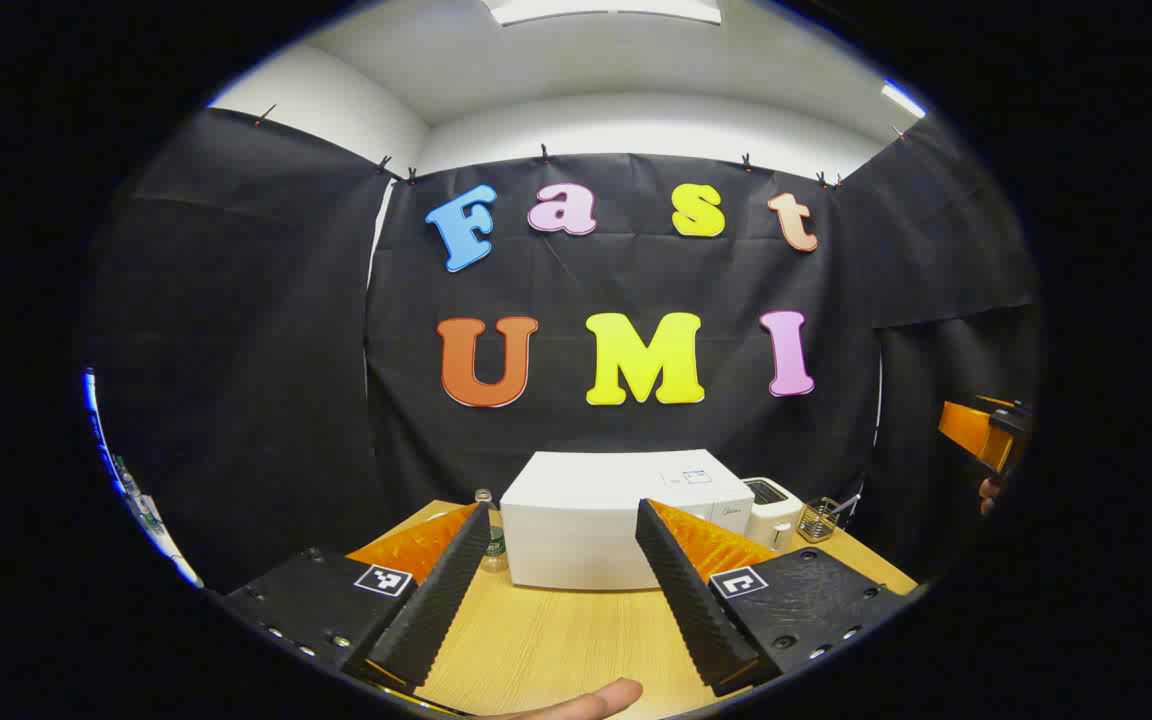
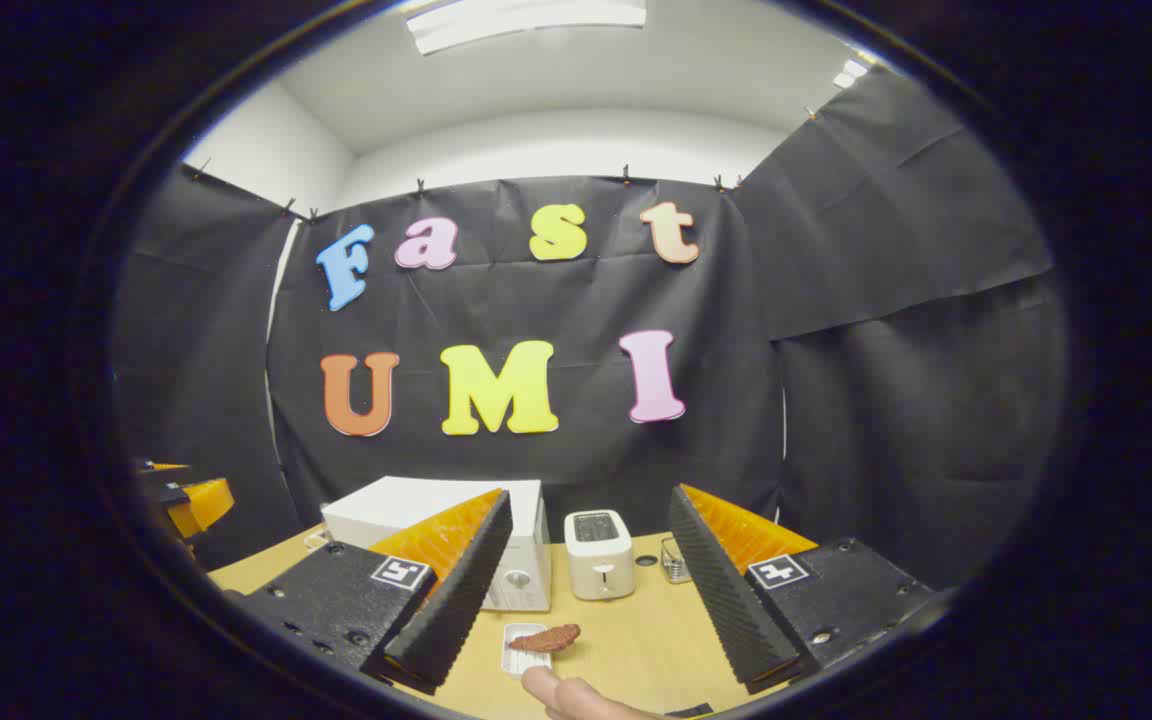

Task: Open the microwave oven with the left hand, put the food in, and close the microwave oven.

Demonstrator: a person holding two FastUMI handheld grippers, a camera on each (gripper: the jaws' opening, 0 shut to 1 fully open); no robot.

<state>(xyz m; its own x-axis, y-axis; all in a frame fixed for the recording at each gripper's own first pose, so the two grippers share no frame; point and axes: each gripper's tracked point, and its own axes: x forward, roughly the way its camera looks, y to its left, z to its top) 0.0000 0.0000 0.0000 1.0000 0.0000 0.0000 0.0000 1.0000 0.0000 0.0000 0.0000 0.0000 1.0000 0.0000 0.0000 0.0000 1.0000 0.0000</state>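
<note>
the white box-shaped microwave oven (image 1: 626,520) sits on the light wooden table (image 1: 556,640) toward its back edge, against the black cloth wall, with its door shut. in the right gripper view the same microwave oven (image 2: 436,510) shows partly behind that gripper's near finger. the food, a reddish-brown flat piece (image 2: 546,637), lies across a small white rectangular tray (image 2: 521,650) on the table, in front of the microwave oven and apart from it.

the left gripper (image 1: 561,590) hangs above the table in front of the microwave oven, its two black ribbed fingers spread wide with nothing between them. the right gripper (image 2: 586,610) is likewise spread wide and empty, with the food low between its fingers, farther off.

a small white two-slot toaster (image 2: 598,553) stands just beside the microwave oven, and a small wire basket (image 2: 674,565) near the toaster. a clear bottle with a green label (image 1: 492,530) stands at the microwave oven's other side.
</note>
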